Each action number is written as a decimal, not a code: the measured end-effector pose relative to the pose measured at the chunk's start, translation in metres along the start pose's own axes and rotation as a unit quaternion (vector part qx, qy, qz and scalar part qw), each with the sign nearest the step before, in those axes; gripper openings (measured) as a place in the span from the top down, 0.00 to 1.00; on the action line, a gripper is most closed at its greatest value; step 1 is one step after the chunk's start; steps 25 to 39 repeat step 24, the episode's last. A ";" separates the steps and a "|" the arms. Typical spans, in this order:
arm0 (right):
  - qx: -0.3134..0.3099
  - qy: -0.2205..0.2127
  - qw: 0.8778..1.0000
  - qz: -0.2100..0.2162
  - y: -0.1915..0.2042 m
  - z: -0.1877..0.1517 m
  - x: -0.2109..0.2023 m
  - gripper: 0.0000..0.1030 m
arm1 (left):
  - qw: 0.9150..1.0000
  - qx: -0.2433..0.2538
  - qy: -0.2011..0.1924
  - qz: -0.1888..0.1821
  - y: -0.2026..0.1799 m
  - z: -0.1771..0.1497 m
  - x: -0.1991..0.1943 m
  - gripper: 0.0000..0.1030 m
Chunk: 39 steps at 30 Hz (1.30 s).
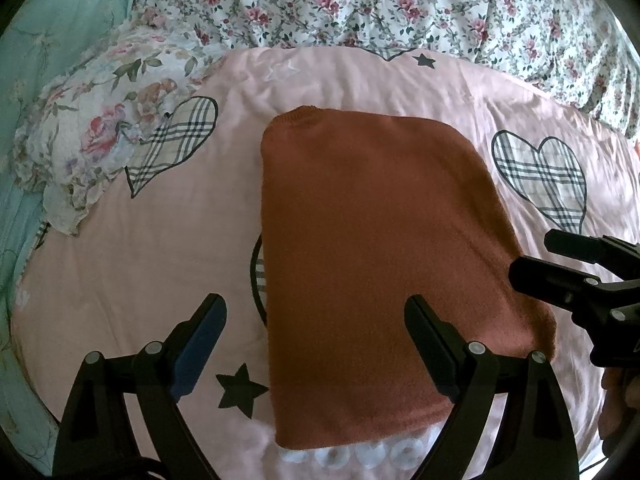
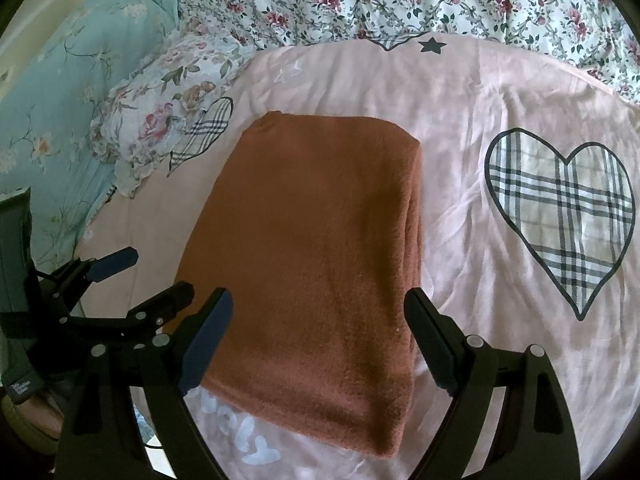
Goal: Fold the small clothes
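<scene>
A rust-brown knitted garment (image 1: 372, 248) lies folded into a rectangle on the pink bedsheet (image 1: 120, 264); it also shows in the right wrist view (image 2: 316, 264). My left gripper (image 1: 316, 308) is open and empty, hovering over the garment's near left part. My right gripper (image 2: 318, 304) is open and empty over the garment's near end. The right gripper shows at the right edge of the left wrist view (image 1: 560, 264), beside the garment's right edge. The left gripper shows at the left of the right wrist view (image 2: 160, 276), by the garment's left edge.
The pink sheet (image 2: 480, 112) has plaid hearts (image 2: 560, 212) and black stars (image 1: 240, 390). A floral pillow (image 1: 108, 132) lies at the far left. A floral quilt (image 1: 360, 4) is bunched along the back. A turquoise cover (image 2: 60, 92) lies at the left.
</scene>
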State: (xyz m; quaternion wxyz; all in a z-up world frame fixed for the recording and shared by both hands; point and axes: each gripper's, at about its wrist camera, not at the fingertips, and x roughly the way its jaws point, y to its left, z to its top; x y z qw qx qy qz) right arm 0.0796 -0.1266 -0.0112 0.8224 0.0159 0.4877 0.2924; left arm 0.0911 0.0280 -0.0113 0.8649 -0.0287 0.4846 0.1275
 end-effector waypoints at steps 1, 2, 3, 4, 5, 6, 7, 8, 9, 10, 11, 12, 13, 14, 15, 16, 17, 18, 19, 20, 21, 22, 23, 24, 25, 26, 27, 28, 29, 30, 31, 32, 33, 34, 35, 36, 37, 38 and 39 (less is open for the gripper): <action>0.000 0.000 1.000 0.000 0.001 0.000 0.000 0.15 | 1.000 0.002 0.000 0.000 0.000 0.000 0.000 0.11; 0.002 0.000 1.000 -0.001 0.001 0.000 0.000 0.15 | 1.000 0.004 0.000 -0.001 0.000 0.001 0.001 0.11; 0.002 0.000 1.000 -0.001 0.001 0.000 0.001 0.15 | 1.000 0.004 0.001 0.000 0.000 0.001 0.002 0.11; 0.001 -0.001 1.000 0.000 0.001 0.000 0.001 0.15 | 1.000 0.004 0.001 0.000 0.001 0.001 0.003 0.11; 0.001 -0.002 1.000 0.000 0.001 0.001 0.000 0.15 | 1.000 0.004 0.001 0.001 0.001 0.001 0.003 0.11; 0.001 -0.002 1.000 -0.001 0.000 0.001 0.001 0.15 | 1.000 0.004 0.001 0.002 0.002 0.001 0.004 0.11; 0.001 -0.003 1.000 -0.001 0.000 0.001 0.001 0.15 | 1.000 0.003 0.002 0.002 0.002 0.001 0.005 0.11; 0.002 -0.004 1.000 0.000 0.000 0.001 0.001 0.15 | 1.000 0.002 0.003 0.001 0.003 0.001 0.006 0.11; 0.004 -0.003 1.000 0.000 -0.001 0.002 0.002 0.15 | 1.000 0.001 0.004 0.001 0.004 0.001 0.007 0.11; 0.005 -0.002 1.000 -0.001 -0.002 0.002 0.003 0.15 | 1.000 0.000 0.004 0.003 0.004 0.001 0.008 0.11; 0.005 -0.002 1.000 -0.001 -0.002 0.002 0.003 0.15 | 1.000 -0.001 0.005 0.004 0.005 0.002 0.008 0.11; 0.006 -0.003 1.000 -0.001 -0.002 0.002 0.003 0.15 | 1.000 -0.001 0.004 0.005 0.005 0.002 0.009 0.11; 0.006 -0.003 1.000 0.000 -0.004 0.002 0.002 0.15 | 1.000 -0.001 0.003 0.006 0.006 0.002 0.009 0.11; 0.007 -0.004 1.000 0.000 -0.004 0.002 0.002 0.15 | 1.000 -0.002 0.004 0.008 0.006 0.002 0.009 0.11; 0.007 -0.003 1.000 0.001 -0.005 0.002 0.003 0.15 | 1.000 -0.003 0.006 0.008 0.007 0.002 0.010 0.11; 0.007 -0.001 1.000 0.002 -0.005 0.002 0.004 0.15 | 1.000 -0.005 0.007 0.009 0.007 0.001 0.010 0.11; 0.006 -0.001 1.000 0.002 -0.004 0.002 0.004 0.15 | 1.000 -0.006 0.007 0.009 0.008 0.001 0.010 0.11; 0.007 -0.002 1.000 0.002 -0.004 0.002 0.004 0.15 | 1.000 -0.007 0.006 0.009 0.008 0.001 0.010 0.11; 0.007 -0.002 1.000 0.002 -0.004 0.002 0.004 0.15 | 1.000 -0.006 0.007 0.009 0.009 0.000 0.010 0.11; 0.007 -0.002 1.000 0.002 -0.004 0.002 0.005 0.15 | 1.000 -0.006 0.007 0.010 0.010 0.000 0.010 0.11; 0.007 -0.003 1.000 0.001 -0.004 0.002 0.004 0.15 | 1.000 -0.005 0.007 0.010 0.010 0.001 0.011 0.11; 0.006 -0.003 1.000 0.001 -0.004 0.002 0.004 0.15 | 1.000 -0.004 0.007 0.011 0.011 0.001 0.011 0.11; 0.006 -0.004 1.000 0.000 -0.003 0.002 0.005 0.15 | 1.000 -0.005 0.006 0.012 0.011 0.000 0.011 0.11; 0.006 -0.003 1.000 -0.001 -0.004 0.001 0.006 0.15 | 1.000 -0.006 0.006 0.011 0.012 0.001 0.011 0.11; 0.006 -0.003 1.000 -0.001 -0.004 0.001 0.006 0.15 | 1.000 -0.006 0.006 0.011 0.012 0.001 0.011 0.11; 0.006 -0.003 1.000 -0.001 -0.004 0.001 0.006 0.15 | 1.000 -0.006 0.006 0.011 0.012 0.001 0.011 0.11; 0.006 -0.003 1.000 -0.001 -0.004 0.001 0.006 0.15 | 1.000 -0.006 0.006 0.011 0.012 0.001 0.011 0.11; 0.006 -0.003 1.000 -0.001 -0.004 0.001 0.006 0.15 | 1.000 -0.006 0.006 0.011 0.012 0.001 0.011 0.11; 0.006 -0.003 1.000 -0.001 -0.004 0.001 0.006 0.15 | 1.000 -0.006 0.006 0.011 0.012 0.001 0.011 0.11; 0.006 -0.003 1.000 -0.001 -0.004 0.001 0.006 0.15 | 1.000 -0.006 0.006 0.011 0.012 0.001 0.011 0.11; 0.006 -0.003 1.000 -0.001 -0.004 0.001 0.006 0.15 | 1.000 -0.006 0.006 0.011 0.012 0.001 0.011 0.11; 0.006 -0.003 1.000 -0.001 -0.004 0.001 0.006 0.15 | 1.000 -0.006 0.006 0.011 0.012 0.001 0.011 0.11; 0.006 -0.003 1.000 -0.001 -0.004 0.001 0.006 0.15 | 1.000 -0.006 0.006 0.011 0.012 0.001 0.011 0.11; 0.006 -0.003 1.000 -0.001 -0.004 0.001 0.006 0.15 | 1.000 -0.006 0.006 0.011 0.012 0.001 0.011 0.11; 0.006 -0.003 1.000 -0.001 -0.004 0.001 0.006 0.15 | 1.000 -0.006 0.006 0.011 0.012 0.001 0.011 0.11; 0.006 -0.003 1.000 -0.001 -0.004 0.001 0.006 0.15 | 1.000 -0.006 0.006 0.011 0.012 0.001 0.011 0.11; 0.006 -0.003 1.000 -0.001 -0.004 0.001 0.006 0.15 | 1.000 -0.006 0.006 0.011 0.012 0.001 0.011 0.11; 0.006 -0.003 1.000 -0.001 -0.004 0.001 0.006 0.15 | 1.000 -0.006 0.006 0.011 0.012 0.001 0.011 0.11; 0.006 -0.003 1.000 -0.001 -0.004 0.001 0.006 0.15 | 1.000 -0.006 0.006 0.011 0.012 0.001 0.011 0.11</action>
